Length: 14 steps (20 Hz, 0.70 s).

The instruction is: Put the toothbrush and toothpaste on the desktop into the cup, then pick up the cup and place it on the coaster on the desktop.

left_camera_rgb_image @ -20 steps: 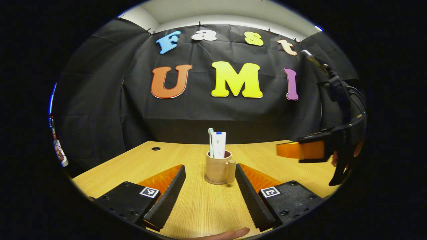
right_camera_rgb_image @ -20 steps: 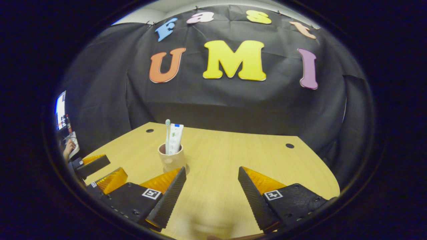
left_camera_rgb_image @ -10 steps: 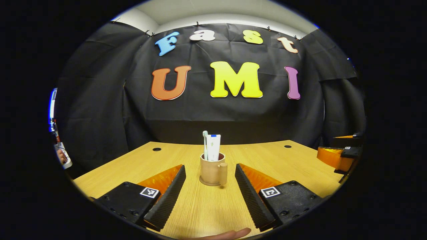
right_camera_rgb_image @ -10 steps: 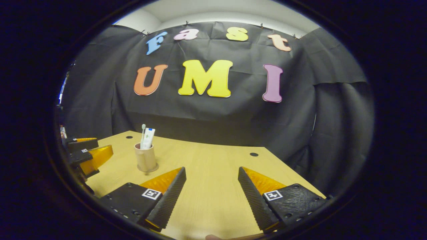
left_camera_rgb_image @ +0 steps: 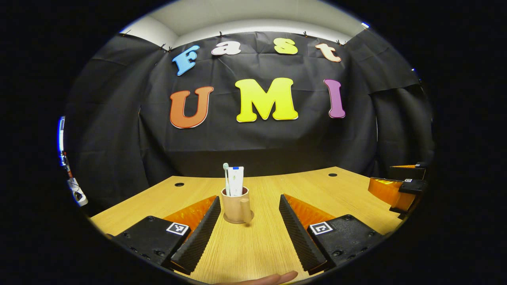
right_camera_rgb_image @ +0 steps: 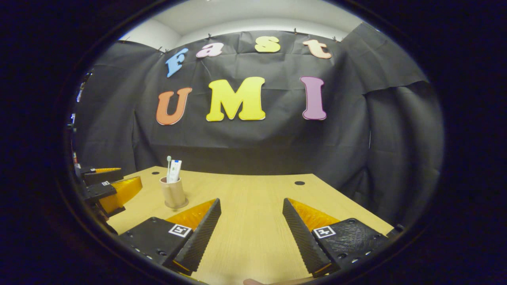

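A tan cup point(left_camera_rgb_image: 234, 206) with a side handle stands upright on a round coaster point(left_camera_rgb_image: 237, 220) on the wooden desktop point(left_camera_rgb_image: 257, 245). A toothbrush point(left_camera_rgb_image: 226, 178) and a white toothpaste tube point(left_camera_rgb_image: 236, 181) stand inside it. My left gripper point(left_camera_rgb_image: 248, 202) is open, its fingers either side of the cup but short of it, touching nothing. In the right gripper view the cup point(right_camera_rgb_image: 173, 192) sits far to the left with the toothbrush point(right_camera_rgb_image: 168, 169) and toothpaste point(right_camera_rgb_image: 175, 171) sticking out. My right gripper point(right_camera_rgb_image: 251, 204) is open over bare desk.
The right gripper point(left_camera_rgb_image: 400, 189) hovers at the desk's right edge and the left gripper point(right_camera_rgb_image: 107, 186) at its left edge. Cable holes point(left_camera_rgb_image: 179, 184) point(left_camera_rgb_image: 332, 174) lie near the back edge. A person's fingertip point(left_camera_rgb_image: 277, 278) shows at the bottom. Black cloth walls the booth.
Both grippers have drawn back from the cup, which now looks smaller. The right gripper swung away to the right and lower. The cup has stayed on the coaster.
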Each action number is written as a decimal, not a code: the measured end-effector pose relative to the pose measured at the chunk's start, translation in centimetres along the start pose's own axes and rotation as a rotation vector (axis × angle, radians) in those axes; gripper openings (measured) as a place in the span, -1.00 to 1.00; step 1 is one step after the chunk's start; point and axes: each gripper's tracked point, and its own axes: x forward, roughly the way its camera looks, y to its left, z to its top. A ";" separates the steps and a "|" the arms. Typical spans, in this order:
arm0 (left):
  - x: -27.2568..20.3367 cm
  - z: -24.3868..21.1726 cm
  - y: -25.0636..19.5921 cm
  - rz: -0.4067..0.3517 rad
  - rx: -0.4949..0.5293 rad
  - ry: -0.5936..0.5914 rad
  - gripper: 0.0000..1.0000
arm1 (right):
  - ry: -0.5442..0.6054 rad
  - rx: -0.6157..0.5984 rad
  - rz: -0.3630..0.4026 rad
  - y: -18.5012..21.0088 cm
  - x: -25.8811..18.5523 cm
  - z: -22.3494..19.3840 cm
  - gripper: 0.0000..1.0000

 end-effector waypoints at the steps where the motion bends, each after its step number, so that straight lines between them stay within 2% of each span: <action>1: 0.0 -0.1 -0.1 -0.001 0.003 0.001 0.89 | 0.003 0.004 0.000 -0.2 0.1 -0.1 0.97; 2: 0.0 -0.1 -0.2 -0.003 0.007 -0.002 0.89 | 0.002 0.005 -0.001 -0.2 0.0 -0.1 0.92; 4: -0.1 -0.4 0.1 -0.002 0.009 -0.002 0.89 | 0.002 0.004 0.000 -0.3 0.1 -0.3 0.97; 5: -0.1 -0.6 0.0 -0.003 0.006 0.002 0.89 | 0.007 0.003 0.001 -0.2 0.2 -0.5 0.91; 14: -0.1 -1.4 0.6 0.012 0.004 0.012 0.89 | -0.014 -0.003 0.002 0.1 0.0 -0.4 0.92</action>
